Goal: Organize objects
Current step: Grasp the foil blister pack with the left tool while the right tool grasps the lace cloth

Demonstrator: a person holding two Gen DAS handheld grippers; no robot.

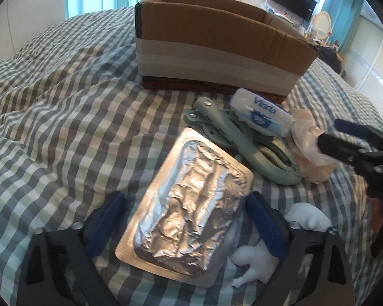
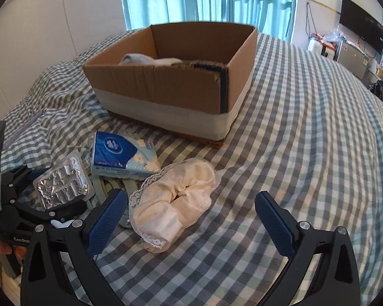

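Observation:
A silver foil blister pack (image 1: 189, 214) lies on the checked bed between the fingers of my left gripper (image 1: 183, 219), which is open around it; it also shows in the right wrist view (image 2: 62, 182). Behind it lie a grey-green folding hanger (image 1: 232, 137), a Vinda tissue pack (image 1: 263, 113) (image 2: 122, 155) and a cream lace-trimmed cloth (image 1: 311, 150) (image 2: 176, 204). My right gripper (image 2: 191, 219) is open and empty just in front of the cloth. An open cardboard box (image 1: 217, 48) (image 2: 176, 86) stands behind, with something white inside.
A small white toy animal (image 1: 258, 257) lies by my left gripper's right finger. The checked bedspread (image 2: 306, 153) stretches to the right of the box. A wall-mounted TV (image 2: 362, 30) and a cluttered shelf are far behind.

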